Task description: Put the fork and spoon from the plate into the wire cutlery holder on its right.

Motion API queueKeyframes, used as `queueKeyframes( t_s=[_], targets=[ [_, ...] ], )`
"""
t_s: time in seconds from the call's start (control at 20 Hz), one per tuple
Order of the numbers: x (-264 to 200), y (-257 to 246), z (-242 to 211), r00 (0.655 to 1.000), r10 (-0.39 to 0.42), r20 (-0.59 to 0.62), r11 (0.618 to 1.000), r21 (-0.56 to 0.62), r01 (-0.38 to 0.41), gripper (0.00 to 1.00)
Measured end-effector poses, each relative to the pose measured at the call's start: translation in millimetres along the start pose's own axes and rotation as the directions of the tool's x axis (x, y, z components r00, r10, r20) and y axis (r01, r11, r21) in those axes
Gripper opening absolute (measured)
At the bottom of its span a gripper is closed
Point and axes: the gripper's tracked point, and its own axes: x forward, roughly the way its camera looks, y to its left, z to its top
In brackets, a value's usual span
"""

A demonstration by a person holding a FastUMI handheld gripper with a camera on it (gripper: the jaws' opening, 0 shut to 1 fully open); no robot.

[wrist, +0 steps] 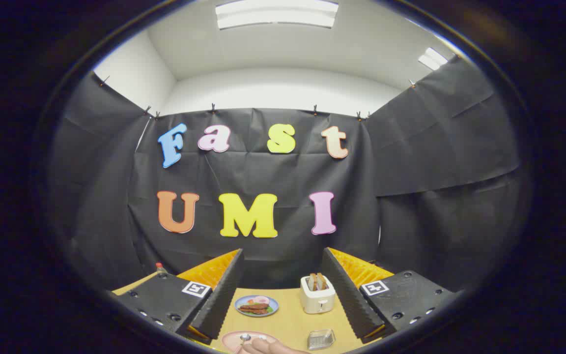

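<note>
Nearest, at the foot of the view: a person's hand [274,348] resting at the rim of a pink plate [234,339], round and smooth, with the bowl of a spoon [245,337] shining on it; fork not made out. Just right of the plate, apart from it, a small wire cutlery holder [321,339], boxy, silvery mesh, nothing seen standing in it.

Above these, the gripper [283,282] held wide open, gripping nothing, its two fingers [224,290] spread well apart and raised over the table, ridged and saw-toothed on their inner faces, flat blocky housings behind them, each bearing a square printed marker.

Between the fingers and farther back on the table [290,314], pale wood, smooth and matte: a blue plate [257,305] carrying brown strips, something pink and a little green; right of it a cream toaster [317,294], rounded box, two brown slices standing in its slots. Beyond the left finger, near the table's far edge, a small bottle [160,268] with a red cap.

Farthest: wrinkled black cloth hung by clips as the booth's wall, white room walls and ceiling above, long bright ceiling lights [276,13].
</note>
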Motion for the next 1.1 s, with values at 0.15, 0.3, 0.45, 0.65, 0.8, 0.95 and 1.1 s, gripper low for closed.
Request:
queueKeyframes(
  t_s=[0.15, 0.3, 0.45, 0.65, 0.8, 0.95, 1.1],
  targets=[
    [-1.2, 0.3, 5.6, 1.000, -0.004, -0.008, 1.000, -0.018, 0.004, 0.95],
    [0.2, 1.0, 5.2, 1.000, 0.003, -0.019, 1.000, -0.017, -0.003, 0.95],
    [4.7, -0.3, 2.6, 1.000, 0.007, -0.026, 1.000, -0.018, -0.008, 0.95],
    [17.2, 0.2, -1.1, 0.999, 0.021, -0.040, 1.000, -0.009, -0.021, 0.96],
    [25.7, 1.2, -13.0, 0.998, 0.027, -0.060, 1.000, -0.008, -0.028, 0.96],
    [35.0, 3.4, -34.7, 0.993, 0.033, -0.113, 0.999, -0.022, -0.036, 0.96],
    [46.4, 11.8, -71.6, 0.980, 0.056, -0.193, 0.997, -0.034, -0.064, 0.96]
  ],
)
